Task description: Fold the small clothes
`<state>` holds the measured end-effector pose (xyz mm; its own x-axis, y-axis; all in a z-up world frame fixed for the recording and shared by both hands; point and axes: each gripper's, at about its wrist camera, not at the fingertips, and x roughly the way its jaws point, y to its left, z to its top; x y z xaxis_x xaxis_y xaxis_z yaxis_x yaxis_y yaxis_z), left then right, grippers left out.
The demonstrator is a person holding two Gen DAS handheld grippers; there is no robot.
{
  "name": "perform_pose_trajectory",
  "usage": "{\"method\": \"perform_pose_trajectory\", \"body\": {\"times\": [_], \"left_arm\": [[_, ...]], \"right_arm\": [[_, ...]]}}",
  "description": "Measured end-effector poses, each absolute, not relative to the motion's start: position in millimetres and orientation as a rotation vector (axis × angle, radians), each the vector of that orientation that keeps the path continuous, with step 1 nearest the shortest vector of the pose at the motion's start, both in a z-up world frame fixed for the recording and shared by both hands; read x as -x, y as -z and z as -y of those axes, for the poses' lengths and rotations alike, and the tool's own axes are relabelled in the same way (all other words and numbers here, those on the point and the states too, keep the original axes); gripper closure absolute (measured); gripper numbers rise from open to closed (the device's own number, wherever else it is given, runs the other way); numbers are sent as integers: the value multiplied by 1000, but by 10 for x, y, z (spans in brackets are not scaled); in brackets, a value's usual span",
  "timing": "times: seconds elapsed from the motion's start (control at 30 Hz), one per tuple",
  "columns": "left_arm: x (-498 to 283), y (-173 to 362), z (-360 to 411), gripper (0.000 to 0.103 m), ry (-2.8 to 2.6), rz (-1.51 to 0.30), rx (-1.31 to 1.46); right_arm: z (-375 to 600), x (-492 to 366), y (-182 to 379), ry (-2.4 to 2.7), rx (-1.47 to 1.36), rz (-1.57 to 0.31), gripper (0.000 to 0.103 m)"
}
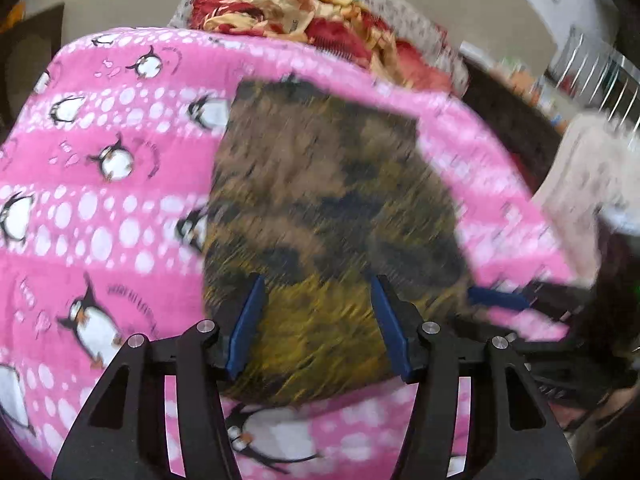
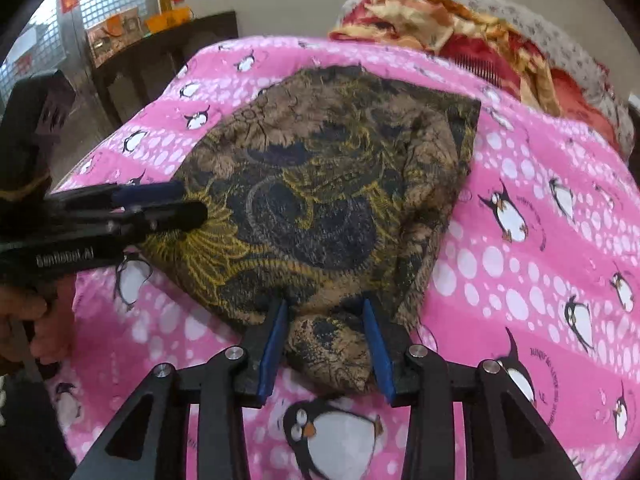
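A small brown, black and yellow patterned cloth (image 1: 328,184) (image 2: 320,184) lies folded on a pink penguin blanket (image 1: 100,200) (image 2: 520,240). My left gripper (image 1: 317,280) hovers open over the cloth's near part, with nothing between its blue pads; this view is blurred. In the right wrist view it (image 2: 184,200) reaches in from the left at the cloth's left edge. My right gripper (image 2: 324,304) has a bunched lump of the cloth filling the gap between its pads at the near edge. One of its blue fingers (image 1: 500,300) shows at the cloth's right side.
A crumpled red and yellow blanket (image 1: 280,4) (image 2: 460,20) is heaped behind the pink one. A person's hand (image 2: 36,320) holds the left gripper's handle. Dark wooden furniture (image 2: 160,52) stands beyond the bed's far left edge.
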<state>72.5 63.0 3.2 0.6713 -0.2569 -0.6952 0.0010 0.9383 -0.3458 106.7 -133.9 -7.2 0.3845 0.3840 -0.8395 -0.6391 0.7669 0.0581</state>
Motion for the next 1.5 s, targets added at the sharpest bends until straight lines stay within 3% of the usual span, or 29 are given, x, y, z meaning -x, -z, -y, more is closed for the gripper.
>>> {"method": "perform_pose_trajectory", "body": {"times": [0.13,0.37,0.63,0.73,1.13,1.27,1.5], "left_arm": [[-1085,-303,-753,48,79,-747,327],[-1972,-329,-834,48,-38,-780,325],[-2510,205,-723,47,-50,-854,304],[-2530,265,-686,39,-47,-836,282],[-2644,290,-665,29,-44,-853,264],[-2702,298,-601,23,-47,-871,221],[-2772,283,-470,12,-54,-914,146]], "right_arm": [[1286,-1232,-311,-580,257,-866,67],[939,-1973,-464,-362,107,-884,67],[778,-2554,108,-293,140,-933,62],[838,-2499,164,-354,169,-870,61],[848,-2536,199,-401,174,-861,58],[842,-2548,155,-456,196,-935,49],[1070,-2037,-373,-542,197,-888,56]]}}
